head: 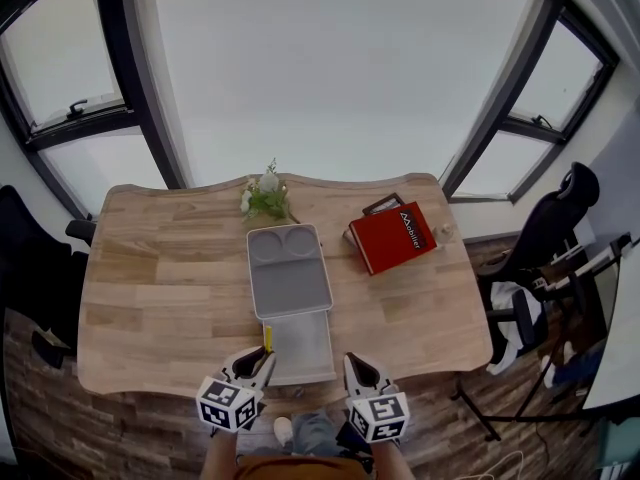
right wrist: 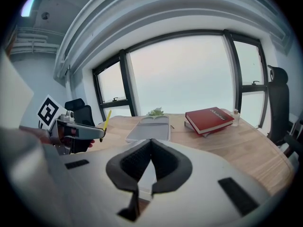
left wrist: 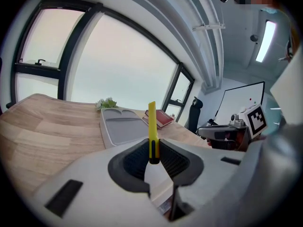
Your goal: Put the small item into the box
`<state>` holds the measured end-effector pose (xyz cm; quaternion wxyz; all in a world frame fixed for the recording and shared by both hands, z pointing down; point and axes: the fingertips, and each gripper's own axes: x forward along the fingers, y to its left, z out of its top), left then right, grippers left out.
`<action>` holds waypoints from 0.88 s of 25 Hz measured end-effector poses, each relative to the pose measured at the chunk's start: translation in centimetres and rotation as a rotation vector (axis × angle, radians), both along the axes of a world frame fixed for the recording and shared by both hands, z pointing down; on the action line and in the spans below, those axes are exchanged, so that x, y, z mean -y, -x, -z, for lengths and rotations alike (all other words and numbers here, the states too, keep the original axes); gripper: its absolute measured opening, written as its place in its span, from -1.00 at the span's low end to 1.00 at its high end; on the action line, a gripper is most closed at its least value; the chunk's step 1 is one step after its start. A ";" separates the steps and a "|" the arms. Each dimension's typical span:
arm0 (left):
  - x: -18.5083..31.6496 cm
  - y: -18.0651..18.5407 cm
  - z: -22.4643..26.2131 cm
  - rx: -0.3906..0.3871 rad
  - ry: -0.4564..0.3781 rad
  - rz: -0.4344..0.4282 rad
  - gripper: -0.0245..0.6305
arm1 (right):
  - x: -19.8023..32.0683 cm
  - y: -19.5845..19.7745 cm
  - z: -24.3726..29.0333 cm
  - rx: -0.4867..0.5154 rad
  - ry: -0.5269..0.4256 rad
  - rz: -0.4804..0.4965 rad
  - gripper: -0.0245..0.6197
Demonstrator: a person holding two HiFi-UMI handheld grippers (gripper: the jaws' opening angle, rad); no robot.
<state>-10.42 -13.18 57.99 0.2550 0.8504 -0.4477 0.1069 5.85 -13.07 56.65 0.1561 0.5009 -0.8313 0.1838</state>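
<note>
My left gripper (head: 257, 361) is shut on a thin yellow stick (head: 267, 338), which stands up between the pads in the left gripper view as the same yellow stick (left wrist: 152, 129). It hovers at the near left corner of the open grey box (head: 300, 346). The box's lid (head: 287, 269) lies flat just beyond it. My right gripper (head: 358, 368) is shut and holds nothing, near the box's front right corner. In the right gripper view the left gripper (right wrist: 78, 131) with the stick (right wrist: 107, 119) shows at the left.
A red book (head: 396, 236) lies on a dark one at the table's right rear, with a small bottle (head: 446, 232) beside it. A small plant (head: 266, 196) stands at the back edge. Office chairs (head: 545, 230) flank the wooden table (head: 150, 288).
</note>
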 end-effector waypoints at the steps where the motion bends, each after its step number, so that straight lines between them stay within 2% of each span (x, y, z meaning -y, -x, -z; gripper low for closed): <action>1: -0.1 -0.2 -0.4 0.006 0.008 -0.008 -0.72 | 0.1 0.1 -0.1 -0.002 0.002 0.002 -0.91; 8: -0.2 -0.8 -2.7 0.053 0.057 -0.059 -0.72 | 0.7 1.1 -0.9 -0.016 0.019 0.032 -0.91; 13: -0.4 -2.0 -4.3 0.071 0.123 -0.128 -0.72 | 1.1 1.3 -1.6 -0.046 0.024 0.050 -0.91; 22: -0.1 -3.6 -6.6 0.166 0.184 -0.209 -0.71 | 2.3 0.6 -2.8 -0.049 0.051 0.035 -0.91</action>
